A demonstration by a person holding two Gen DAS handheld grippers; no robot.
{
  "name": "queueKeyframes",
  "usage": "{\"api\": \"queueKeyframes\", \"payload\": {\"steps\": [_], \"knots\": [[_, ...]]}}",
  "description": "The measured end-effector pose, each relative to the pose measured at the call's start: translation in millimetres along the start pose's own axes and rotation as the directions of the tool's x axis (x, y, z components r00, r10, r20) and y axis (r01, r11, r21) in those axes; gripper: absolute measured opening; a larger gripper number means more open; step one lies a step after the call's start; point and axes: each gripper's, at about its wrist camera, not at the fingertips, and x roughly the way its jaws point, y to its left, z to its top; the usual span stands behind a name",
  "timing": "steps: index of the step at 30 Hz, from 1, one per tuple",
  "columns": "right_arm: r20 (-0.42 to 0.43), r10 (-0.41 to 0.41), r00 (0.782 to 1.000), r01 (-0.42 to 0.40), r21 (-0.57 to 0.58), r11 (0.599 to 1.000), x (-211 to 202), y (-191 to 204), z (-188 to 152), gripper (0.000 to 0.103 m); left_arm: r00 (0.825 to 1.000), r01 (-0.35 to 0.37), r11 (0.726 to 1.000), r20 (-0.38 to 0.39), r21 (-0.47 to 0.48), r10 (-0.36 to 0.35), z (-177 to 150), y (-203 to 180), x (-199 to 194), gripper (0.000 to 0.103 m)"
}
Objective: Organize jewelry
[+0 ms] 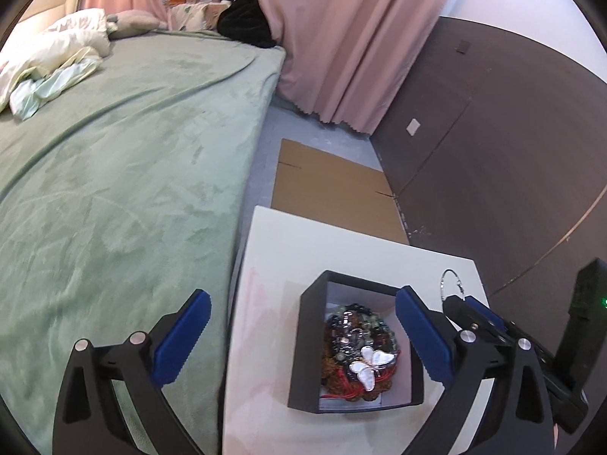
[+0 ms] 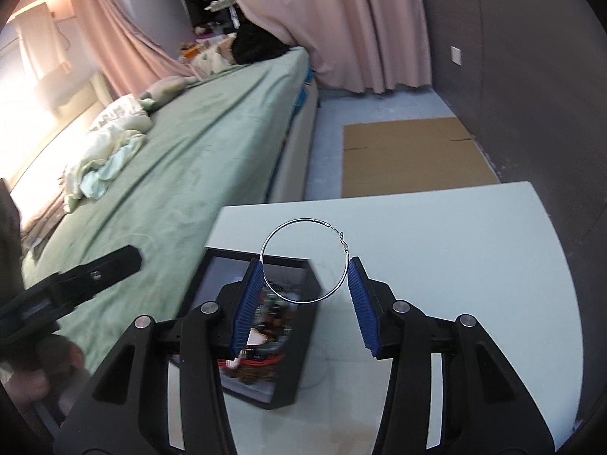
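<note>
A black box (image 1: 303,345) with a white lining stands on the white table (image 1: 265,250) and holds a heap of beaded jewelry with a white butterfly piece (image 1: 370,366). My left gripper (image 1: 303,326) is open and empty, its fingers wide on either side of the box. My right gripper (image 2: 305,276) holds a thin silver hoop earring (image 2: 303,259) across its blue pads, just right of the box (image 2: 292,341). The hoop also shows in the left wrist view (image 1: 449,282).
A bed with a green blanket (image 1: 114,189) runs along the table's left side, with crumpled bedding (image 1: 49,64) on it. Flat cardboard (image 1: 334,189) lies on the floor beyond the table. Pink curtains (image 1: 341,38) and a dark wall (image 1: 493,132) stand behind.
</note>
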Motion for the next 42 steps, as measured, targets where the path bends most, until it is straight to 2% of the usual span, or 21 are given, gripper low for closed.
{"api": "queueKeyframes", "payload": {"steps": [4, 5, 6, 8, 9, 19, 25, 32, 42], "knots": [[-0.013, 0.068, 0.998, -0.068, -0.029, 0.997, -0.1, 14.8, -4.9, 0.048, 1.0, -0.007, 0.999, -0.005, -0.041, 0.007, 1.1, 9.3, -2.6, 0.094], [-0.034, 0.089, 0.995, -0.09, -0.037, 0.995, 2.1, 17.5, -5.7, 0.051, 1.0, -0.007, 0.999, -0.005, -0.046, 0.007, 1.0, 10.8, -3.6, 0.094], [-0.056, 0.106, 0.993, -0.108, -0.038, 0.993, 3.8, 19.2, -6.8, 0.069, 1.0, -0.008, 0.999, -0.004, -0.052, 0.008, 0.7, 12.2, -4.9, 0.094], [-0.059, 0.107, 0.993, -0.108, -0.021, 0.994, 2.4, 19.3, -7.3, 0.093, 1.0, -0.009, 0.998, -0.003, -0.059, 0.009, 0.4, 14.1, -7.6, 0.094], [-0.044, 0.102, 0.994, -0.103, -0.015, 0.995, -1.4, 17.3, -7.8, 0.095, 1.0, -0.009, 0.998, -0.003, -0.059, 0.009, 0.1, 14.4, -8.8, 0.094], [0.001, 0.053, 0.999, -0.053, 0.103, 0.993, -42.8, -22.3, -15.3, 0.095, 1.0, 0.014, 1.0, 0.014, -0.014, -0.014, -9.3, -1.4, -25.3, 0.094], [0.034, 0.041, 0.999, -0.045, 0.148, 0.988, -67.1, -31.8, -18.1, 0.096, 0.998, -0.004, 0.998, 0.056, 0.07, 0.0, -17.9, -22.7, -39.2, 0.094], [0.051, 0.002, 0.999, -0.009, 0.141, 0.99, -91.5, -37.0, -30.1, 0.098, 0.995, -0.025, 0.987, 0.097, 0.161, 0.01, -36.5, -46.0, -55.6, 0.095], [0.036, 0.009, 0.999, -0.012, 0.091, 0.996, -113.1, -35.2, -54.2, 0.098, 0.992, -0.029, 0.98, 0.127, 0.196, 0.004, -61.2, -63.4, -74.2, 0.095]]}}
